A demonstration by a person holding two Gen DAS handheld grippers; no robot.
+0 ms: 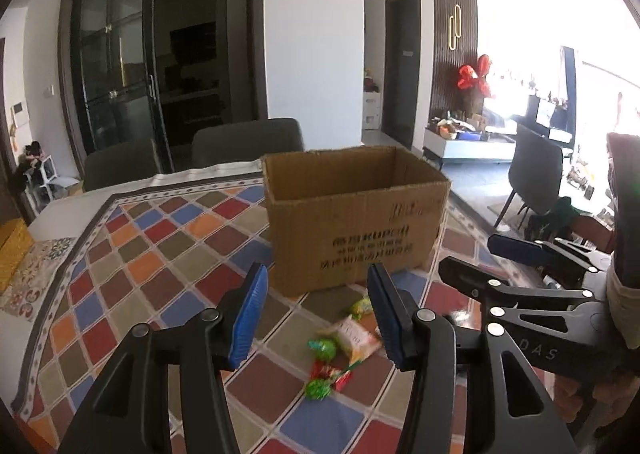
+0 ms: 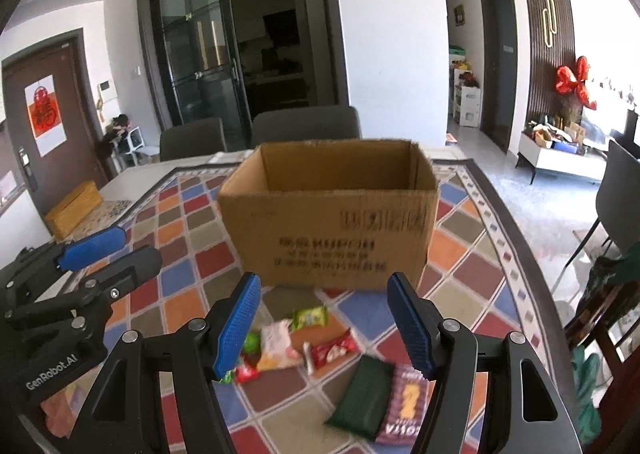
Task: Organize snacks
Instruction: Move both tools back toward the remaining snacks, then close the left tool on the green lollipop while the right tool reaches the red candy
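Hovering: both grippers, jaws apart, over snacks.

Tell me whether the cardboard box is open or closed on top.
Open. The cardboard box stands upright on the patterned tablecloth with no flaps over its top; the inner back wall shows. Its floor is hidden, so contents cannot be told.

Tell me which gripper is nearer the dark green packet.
Right. The right gripper hangs open just above and behind the dark green packet; the left gripper is off to its left, open, over the smaller snacks.
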